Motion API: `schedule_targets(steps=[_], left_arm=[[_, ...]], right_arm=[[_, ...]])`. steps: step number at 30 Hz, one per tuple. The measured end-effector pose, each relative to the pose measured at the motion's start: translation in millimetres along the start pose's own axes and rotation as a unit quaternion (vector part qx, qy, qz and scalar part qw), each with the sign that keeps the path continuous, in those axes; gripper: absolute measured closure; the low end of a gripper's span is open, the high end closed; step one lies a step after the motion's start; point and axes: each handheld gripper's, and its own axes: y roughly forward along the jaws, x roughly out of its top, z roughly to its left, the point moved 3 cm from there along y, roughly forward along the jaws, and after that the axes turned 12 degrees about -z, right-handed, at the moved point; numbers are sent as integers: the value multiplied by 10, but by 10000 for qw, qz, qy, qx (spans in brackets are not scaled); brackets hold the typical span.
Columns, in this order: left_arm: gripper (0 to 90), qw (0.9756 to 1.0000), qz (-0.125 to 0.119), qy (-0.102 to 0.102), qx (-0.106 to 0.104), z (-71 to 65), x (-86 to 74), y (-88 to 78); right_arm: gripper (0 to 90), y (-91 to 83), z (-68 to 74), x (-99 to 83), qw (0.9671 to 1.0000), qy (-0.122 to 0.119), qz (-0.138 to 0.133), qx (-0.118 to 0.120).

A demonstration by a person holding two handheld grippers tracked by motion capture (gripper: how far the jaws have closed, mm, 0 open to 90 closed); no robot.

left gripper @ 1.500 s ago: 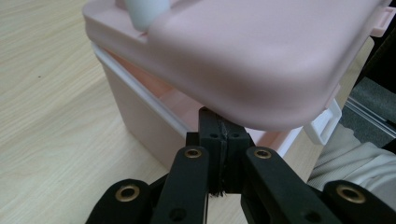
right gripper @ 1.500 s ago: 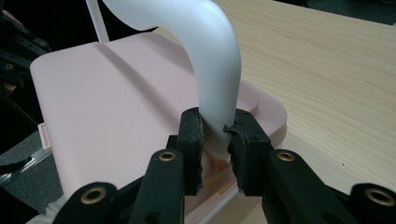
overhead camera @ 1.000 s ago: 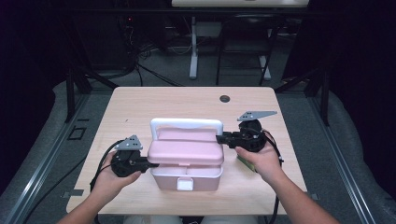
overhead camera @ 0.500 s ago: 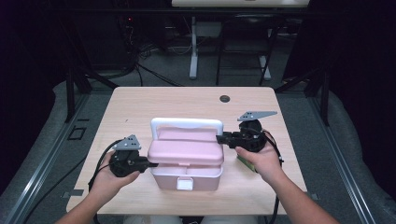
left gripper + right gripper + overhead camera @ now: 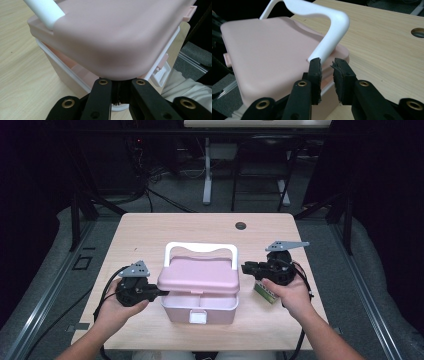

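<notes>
A pink storage box [image 5: 215, 309] with a white handle [image 5: 200, 247] stands on the wooden table [image 5: 150, 232]. Its lid [image 5: 200, 275] is raised off the base, and inner compartments show under its front edge. My left gripper [image 5: 159, 292] is shut on the lid's left rim [image 5: 112, 72]; its jaws meet right at that rim [image 5: 120, 83]. My right gripper [image 5: 245, 268] is at the lid's right side, beside the foot of the handle [image 5: 324, 47]. Its jaws have just been closing. A narrow gap remains between the pads [image 5: 315, 72], and nothing is pressed between them [image 5: 327, 66].
A small green and white packet [image 5: 264, 292] lies on the table under the person's right hand. A round cable hole [image 5: 240, 226] is in the tabletop near the far edge. Dark stands and cables fill the floor behind the table.
</notes>
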Motion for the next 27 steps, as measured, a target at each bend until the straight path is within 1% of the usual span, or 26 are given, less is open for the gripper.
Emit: schedule_targets(steps=[3, 4, 6, 8, 10, 14, 17, 18, 19, 22, 25, 27], left_arm=[[898, 10000, -24, 15, 21, 9, 52, -9], [898, 10000, -63, 4, 22, 19, 89, -13], [898, 10000, -69, -5, 38, 24, 109, -19], [898, 9999, -88, 1, 58, 36, 155, -24], [898, 9999, -114, -11, 68, 52, 205, -28], [898, 9999, -126, -28, 75, 71, 257, -32], [898, 9999, -130, -30, 95, 81, 293, -33], [898, 9999, -126, -22, 109, 83, 306, -33], [898, 9999, -114, -18, 110, 86, 316, -35], [898, 9998, -127, -9, 140, 99, 355, -34], [898, 9998, -148, -22, 159, 110, 383, -33], [898, 9997, -160, -18, 165, 118, 403, -32]], right_arm=[[827, -29, 29, -69, 10000, -70, 53, -14], [861, -38, 52, -138, 9998, -129, 115, -51], [872, -37, 59, -162, 9998, -142, 127, -59], [895, -35, 82, -226, 9998, -150, 147, -63], [899, -20, 117, -296, 9997, -167, 156, -34], [900, 4, 162, -355, 9996, -206, 208, 14], [900, 46, 233, -410, 9993, -262, 265, 103], [900, 75, 279, -434, 9989, -317, 296, 154], [900, 75, 279, -434, 9989, -317, 296, 154], [900, 122, 341, -470, 9985, -366, 341, 226], [900, 203, 412, -543, 9975, -446, 448, 307], [900, 222, 426, -561, 9973, -450, 481, 321]])
